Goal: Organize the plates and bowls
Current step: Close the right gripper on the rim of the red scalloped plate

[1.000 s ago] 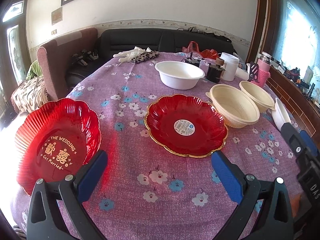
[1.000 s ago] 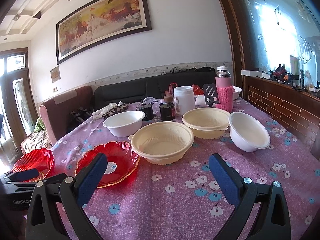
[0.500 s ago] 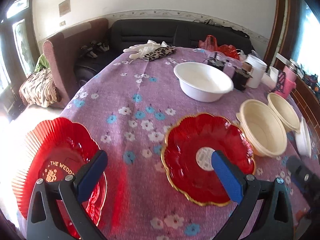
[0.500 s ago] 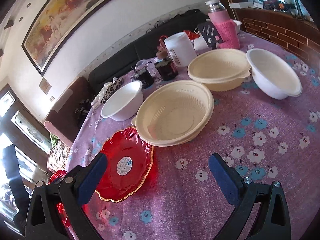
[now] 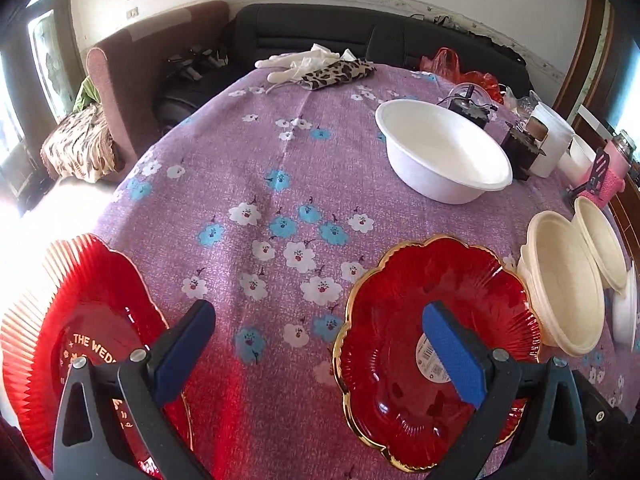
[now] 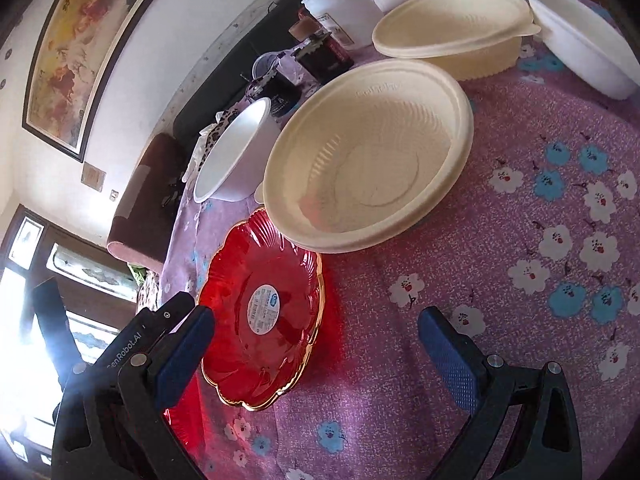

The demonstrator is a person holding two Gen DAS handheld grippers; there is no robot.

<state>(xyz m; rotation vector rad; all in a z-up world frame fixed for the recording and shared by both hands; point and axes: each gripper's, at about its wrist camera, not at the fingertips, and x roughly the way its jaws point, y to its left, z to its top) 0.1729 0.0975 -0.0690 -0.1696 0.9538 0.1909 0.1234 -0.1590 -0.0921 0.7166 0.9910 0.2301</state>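
Both tools are empty and spread wide: the left gripper (image 5: pixel 316 354) hangs over the floral cloth of the worktop (image 5: pixel 256 168), between the wedding plate (image 5: pixel 76 344) at the near left edge and the gold-rimmed red plate (image 5: pixel 400 360); the right gripper (image 6: pixel 316 354) hangs over the cloth just right of that same gold-rimmed plate (image 6: pixel 264 312). The near cream bowl (image 6: pixel 368 160) sits just behind this plate, its rim appearing to overlap the plate's far edge; whether they touch cannot be told. A second cream bowl (image 6: pixel 452 28) and a white bowl (image 6: pixel 580 36) stand beyond, another white bowl (image 5: pixel 444 156) further back on the left. Nothing is stacked yet. Judgement: the step in hand is an approach to the gold-rimmed plate, probably to stack the two red plates. To do it well, bring one finger under the scalloped lip on the near, free side, the other above, and close on the rim, not the ribbed centre. Lift clear of the cream bowl before moving sideways. The plates look thin and glossy, so slipping is the chief risk; keep the plate level.
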